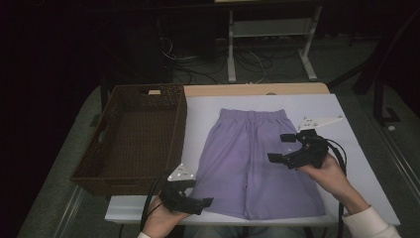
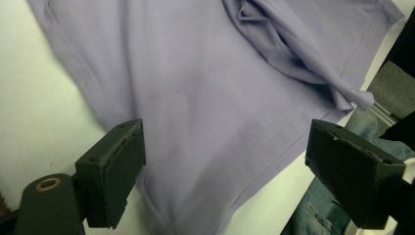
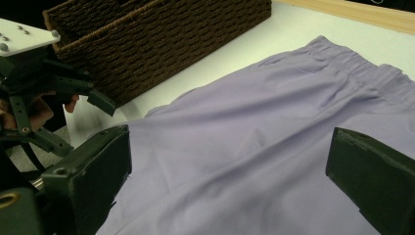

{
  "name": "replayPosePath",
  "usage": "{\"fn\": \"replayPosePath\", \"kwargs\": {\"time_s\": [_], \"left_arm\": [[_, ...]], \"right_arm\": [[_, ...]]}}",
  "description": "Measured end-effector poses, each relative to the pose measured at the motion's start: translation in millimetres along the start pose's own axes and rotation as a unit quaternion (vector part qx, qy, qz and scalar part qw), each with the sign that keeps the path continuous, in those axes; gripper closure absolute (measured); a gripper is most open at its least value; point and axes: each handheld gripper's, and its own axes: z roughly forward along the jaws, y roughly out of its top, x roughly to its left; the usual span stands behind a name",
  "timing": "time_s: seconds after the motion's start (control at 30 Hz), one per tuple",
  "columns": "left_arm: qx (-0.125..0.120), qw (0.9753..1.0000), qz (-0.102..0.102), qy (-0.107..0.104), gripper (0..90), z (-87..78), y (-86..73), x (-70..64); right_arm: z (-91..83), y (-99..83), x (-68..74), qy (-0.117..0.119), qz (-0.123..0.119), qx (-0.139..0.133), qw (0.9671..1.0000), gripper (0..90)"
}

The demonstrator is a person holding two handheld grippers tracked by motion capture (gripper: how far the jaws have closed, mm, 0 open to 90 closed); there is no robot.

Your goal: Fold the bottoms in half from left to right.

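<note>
A pair of lilac shorts (image 1: 252,153) lies flat on the white table cover (image 1: 346,148), its elastic waistband at the far end. My left gripper (image 1: 198,193) hovers at the near left hem corner, open and holding nothing. In the left gripper view its jaws (image 2: 232,166) stand wide apart over the shorts (image 2: 195,88), where a bunched fold (image 2: 293,49) shows. My right gripper (image 1: 280,148) hangs open over the right leg of the shorts. The right gripper view looks across the shorts (image 3: 274,112) between its spread jaws (image 3: 232,176), with the left gripper (image 3: 44,98) beyond.
A brown wicker basket (image 1: 143,90) stands along the table's left side, close to the shorts; it is also in the right gripper view (image 3: 147,39). A wooden edge (image 1: 257,89) runs along the table's far side. Cables and a white stand (image 1: 267,29) lie on the floor behind.
</note>
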Motion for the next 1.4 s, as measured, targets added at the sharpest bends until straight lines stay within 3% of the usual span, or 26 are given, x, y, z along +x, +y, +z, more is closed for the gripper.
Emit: {"fn": "replayPosePath", "kwargs": {"time_s": [0.47,0.7,0.9,1.2,1.33,1.4], "left_arm": [[0.037,0.9992,-0.001,0.015,18.8,4.1,-9.3,-2.4],[0.059,0.9979,-0.017,0.020,22.8,4.3,-15.4,-0.9],[0.075,0.9956,-0.032,0.046,44.5,4.4,-19.4,-0.3],[0.071,0.9940,-0.033,0.077,76.6,5.3,-20.5,0.4],[0.070,0.9946,-0.033,0.068,86.6,6.6,-20.1,-0.3],[0.070,0.9948,-0.030,0.068,87.5,6.7,-20.0,-0.5]], "right_arm": [[44.9,23.4,15.0,0.023,-0.025,0.013,0.9993,1.8],[65.7,30.8,18.7,0.038,-0.030,0.012,0.9988,1.8],[81.4,36.7,17.9,0.048,-0.028,0.007,0.9984,1.8],[98.1,40.2,7.1,0.047,-0.008,-0.003,0.9989,1.8],[103.9,47.6,-2.3,0.042,0.001,-0.013,0.9990,1.8],[107.5,52.1,-6.6,0.042,0.005,-0.018,0.9990,1.8]]}}
